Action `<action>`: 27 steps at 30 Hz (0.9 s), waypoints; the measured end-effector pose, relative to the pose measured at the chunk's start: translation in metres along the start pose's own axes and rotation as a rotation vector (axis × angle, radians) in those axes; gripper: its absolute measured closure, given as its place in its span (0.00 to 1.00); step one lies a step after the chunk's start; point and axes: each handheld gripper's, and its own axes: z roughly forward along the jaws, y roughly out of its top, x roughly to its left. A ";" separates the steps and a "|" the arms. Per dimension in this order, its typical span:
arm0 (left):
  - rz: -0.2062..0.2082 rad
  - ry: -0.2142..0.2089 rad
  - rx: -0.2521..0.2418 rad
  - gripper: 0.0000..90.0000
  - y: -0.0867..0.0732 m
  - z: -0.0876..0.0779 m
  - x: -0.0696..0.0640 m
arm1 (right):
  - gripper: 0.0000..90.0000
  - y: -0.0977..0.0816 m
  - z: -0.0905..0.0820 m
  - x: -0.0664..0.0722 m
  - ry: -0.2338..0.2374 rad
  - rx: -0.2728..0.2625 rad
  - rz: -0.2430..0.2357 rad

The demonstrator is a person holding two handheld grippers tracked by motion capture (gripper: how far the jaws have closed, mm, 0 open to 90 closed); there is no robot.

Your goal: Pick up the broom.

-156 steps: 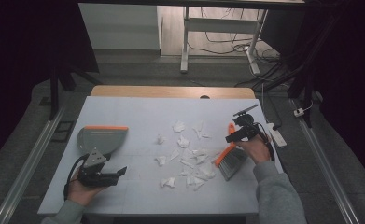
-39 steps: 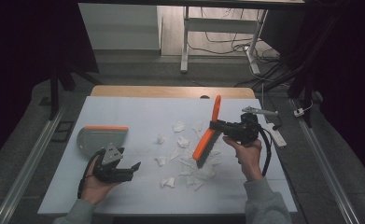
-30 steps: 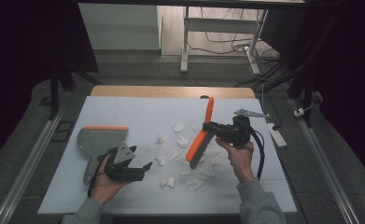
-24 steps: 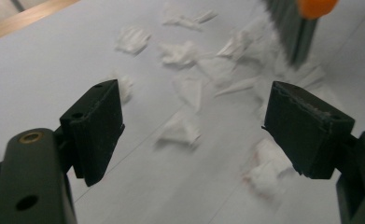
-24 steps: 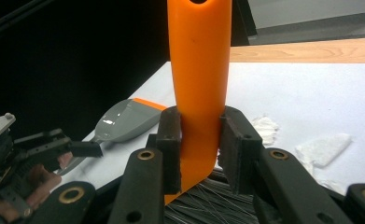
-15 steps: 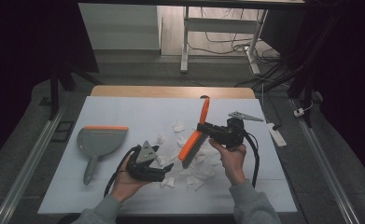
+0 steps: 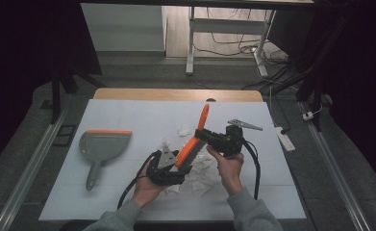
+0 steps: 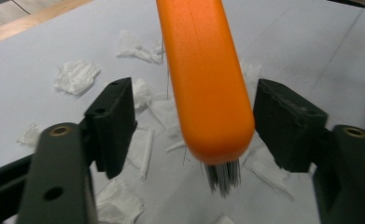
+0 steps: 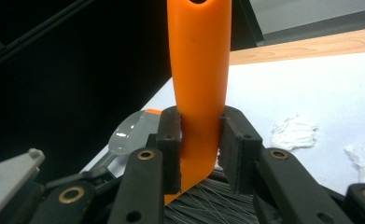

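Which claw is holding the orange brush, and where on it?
The right claw clamps the orange brush near its handle's base; the left claw brackets its bristle end without touching.

I see a dim room, grey floor (image 7: 142, 72), white table (image 7: 128, 115), desk legs (image 7: 191, 43) behind, cables (image 7: 233, 36), power strip (image 7: 285, 139).
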 end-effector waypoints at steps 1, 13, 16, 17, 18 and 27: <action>-0.002 0.004 -0.001 0.42 0.000 0.001 0.000 | 0.79 -0.001 0.000 0.000 -0.001 0.000 0.005; -0.072 -0.005 -0.018 0.85 -0.001 0.004 0.012 | 0.78 -0.005 0.002 0.002 0.016 -0.012 0.015; -0.071 0.000 -0.010 0.87 -0.001 0.002 0.015 | 0.78 -0.006 0.003 0.003 0.022 -0.012 0.004; -0.060 0.002 -0.005 0.87 -0.001 0.001 0.015 | 0.78 -0.006 0.003 0.003 0.023 -0.013 0.001; -0.060 0.002 -0.005 0.87 -0.001 0.001 0.015 | 0.78 -0.006 0.003 0.004 0.024 -0.015 -0.006; -0.031 0.006 0.040 0.88 0.000 -0.012 0.030 | 0.64 -0.004 0.003 0.009 -0.008 0.007 -0.080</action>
